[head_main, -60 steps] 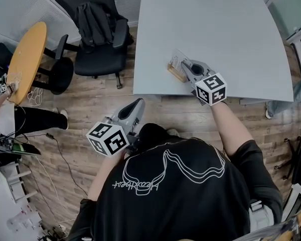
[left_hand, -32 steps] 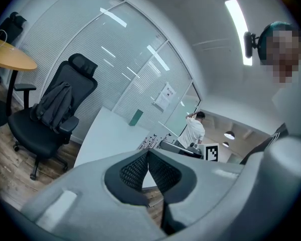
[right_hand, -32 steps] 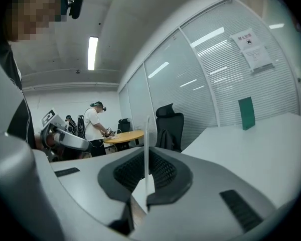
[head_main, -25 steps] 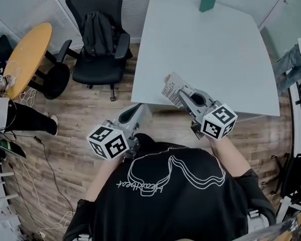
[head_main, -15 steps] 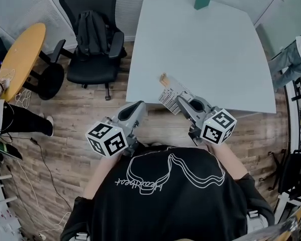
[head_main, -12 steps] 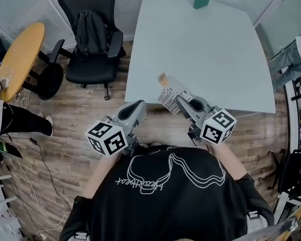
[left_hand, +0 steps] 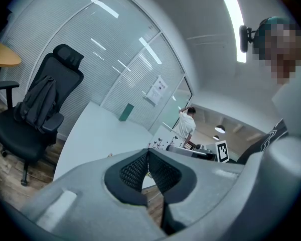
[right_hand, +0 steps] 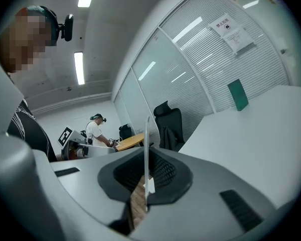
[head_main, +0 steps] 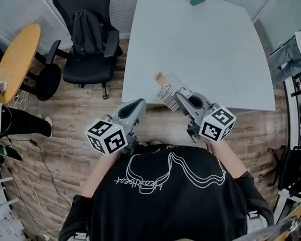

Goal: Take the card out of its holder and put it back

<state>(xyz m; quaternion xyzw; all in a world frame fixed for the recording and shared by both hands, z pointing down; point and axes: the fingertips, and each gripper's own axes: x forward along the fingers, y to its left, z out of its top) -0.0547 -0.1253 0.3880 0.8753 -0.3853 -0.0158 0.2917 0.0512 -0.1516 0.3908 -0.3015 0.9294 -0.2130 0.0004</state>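
By the smooth white table (head_main: 200,44), right gripper (head_main: 176,95) pinches a thin card (head_main: 166,91).

Wood-plank floor (head_main: 75,114), a black office chair (head_main: 90,67) beside the white counter (head_main: 215,49), a round yellow table (head_main: 17,59), glass walls (left_hand: 105,59) with blinds.

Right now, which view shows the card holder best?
Head view. The card holder shows its printed face and wooden base there, clamped in the right gripper over the table's near edge. The right gripper view shows it only edge-on, as a thin strip between the jaws. The left gripper view doesn't show it clearly.
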